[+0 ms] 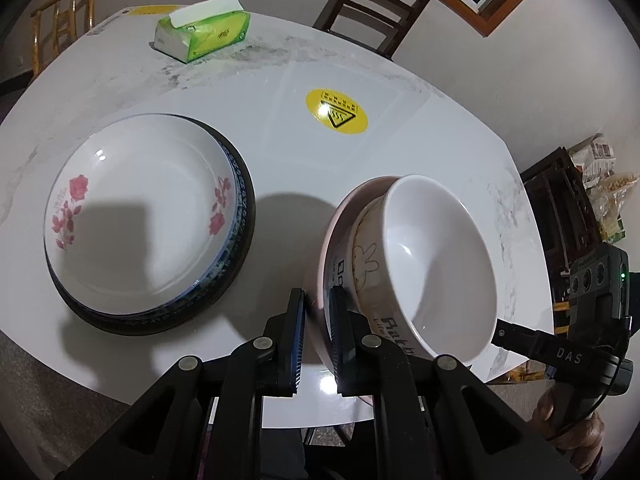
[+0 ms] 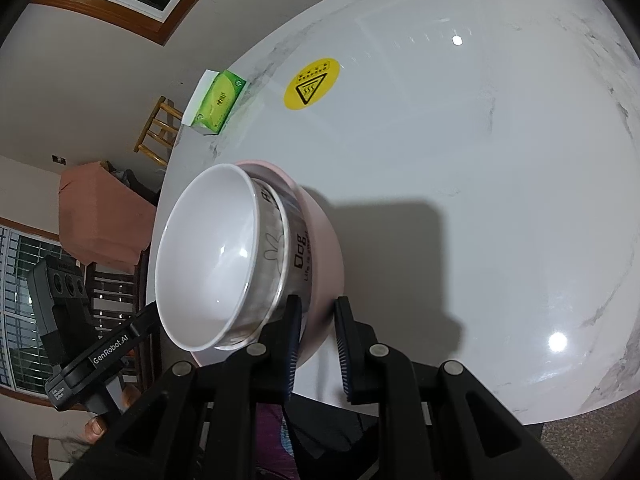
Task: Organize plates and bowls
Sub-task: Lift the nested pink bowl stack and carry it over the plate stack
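Observation:
A nested stack of bowls (image 1: 436, 256) has a white bowl on top, a rabbit-print bowl under it and a pink bowl (image 1: 332, 236) at the bottom. It is tilted over the white table (image 1: 280, 120). My left gripper (image 1: 318, 312) is shut on the pink bowl's rim. My right gripper (image 2: 316, 320) is shut on the pink bowl's (image 2: 324, 248) opposite rim. A stack of plates (image 1: 148, 220), topped by a white plate with red flowers, sits on the table to the left.
A green tissue pack (image 1: 204, 32) lies at the far side of the table and a yellow warning sticker (image 1: 336, 111) sits near the middle. Wooden chairs (image 1: 372, 4) stand around the table. The table's near edge runs just under the grippers.

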`<state>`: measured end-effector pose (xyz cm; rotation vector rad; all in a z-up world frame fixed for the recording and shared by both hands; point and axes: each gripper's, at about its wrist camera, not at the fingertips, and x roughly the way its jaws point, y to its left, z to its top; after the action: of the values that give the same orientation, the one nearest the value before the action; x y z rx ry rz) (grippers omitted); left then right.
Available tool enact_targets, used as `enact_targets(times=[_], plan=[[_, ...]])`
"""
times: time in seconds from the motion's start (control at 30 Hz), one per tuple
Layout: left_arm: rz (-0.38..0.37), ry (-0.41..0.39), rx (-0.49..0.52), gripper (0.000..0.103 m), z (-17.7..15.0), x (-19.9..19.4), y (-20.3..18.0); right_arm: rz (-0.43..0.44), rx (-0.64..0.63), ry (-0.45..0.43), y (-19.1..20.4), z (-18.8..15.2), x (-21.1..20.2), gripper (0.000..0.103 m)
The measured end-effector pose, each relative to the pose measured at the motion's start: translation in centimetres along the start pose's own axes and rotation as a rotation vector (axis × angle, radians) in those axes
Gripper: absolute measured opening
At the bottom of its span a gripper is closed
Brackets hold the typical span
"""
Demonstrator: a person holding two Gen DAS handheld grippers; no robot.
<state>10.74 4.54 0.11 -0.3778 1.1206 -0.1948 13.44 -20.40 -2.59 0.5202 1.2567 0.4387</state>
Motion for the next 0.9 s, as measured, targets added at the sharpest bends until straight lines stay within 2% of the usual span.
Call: enact_targets(times=[0.37,0.9], plan=[[0.016,-0.078,-0.043,0.009,1.1,-3.5,1.9,0.035,-0.056,0.0,4.4,0.4,0.8,0.018],[0.078,-0.164,-0.122,0.008,2.0,-8.0,7.1,0.079,-0.135,0.037,11.3,1.9,3.9,0.018]])
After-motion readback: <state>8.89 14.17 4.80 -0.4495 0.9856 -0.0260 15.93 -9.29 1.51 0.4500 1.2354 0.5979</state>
